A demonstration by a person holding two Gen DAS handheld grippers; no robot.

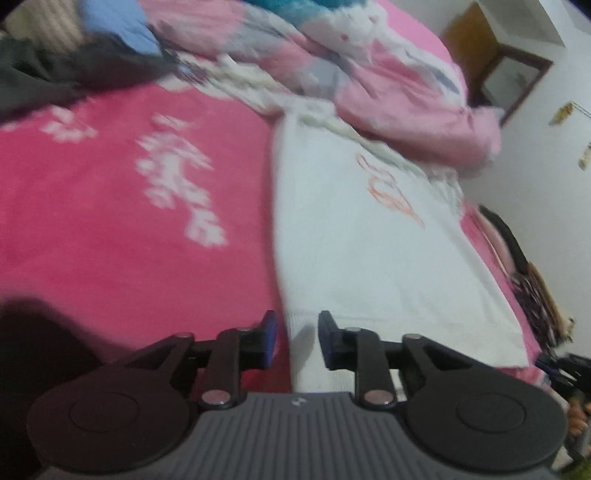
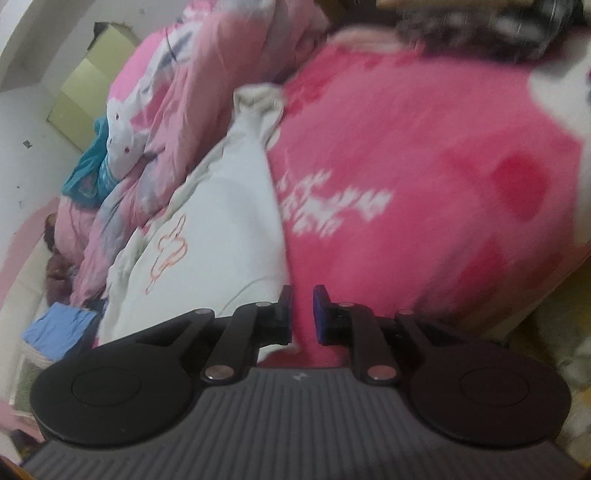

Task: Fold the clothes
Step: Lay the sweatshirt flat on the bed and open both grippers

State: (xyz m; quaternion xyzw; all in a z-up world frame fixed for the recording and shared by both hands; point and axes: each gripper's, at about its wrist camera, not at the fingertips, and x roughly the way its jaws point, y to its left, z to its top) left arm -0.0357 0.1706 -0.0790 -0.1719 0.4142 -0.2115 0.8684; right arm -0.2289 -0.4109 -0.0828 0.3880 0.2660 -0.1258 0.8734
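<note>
**Inspector:** Where does the garment lie?

**Assistant:** The white garment (image 1: 354,236) lies flat on the pink blanket (image 1: 129,206) that covers the bed, folded into a long panel, with an orange line drawing on its upper face. Its far end runs up against the crumpled pink quilt (image 1: 399,110).

**Inspector:** Left tongs?

**Assistant:** The left gripper (image 1: 297,341) stands over the near hem of the garment, right at its corner edge. Its jaws are parted with a clear gap; cloth shows through the gap, but the pads (image 1: 271,339) press on nothing. It holds nothing.

**Inspector:** Right tongs?

**Assistant:** The right gripper (image 2: 303,314) is over the blanket just beside the garment's (image 2: 221,229) long edge. Its jaws stand only slightly apart (a narrower gap than the left), and nothing is clamped between them.

**Inspector:** Other items?

**Assistant:** A blue cloth (image 1: 118,26) and dark clothing (image 1: 55,77) lie at the far corner of the bed. Both views are blurred, so finer detail cannot be told.
</note>
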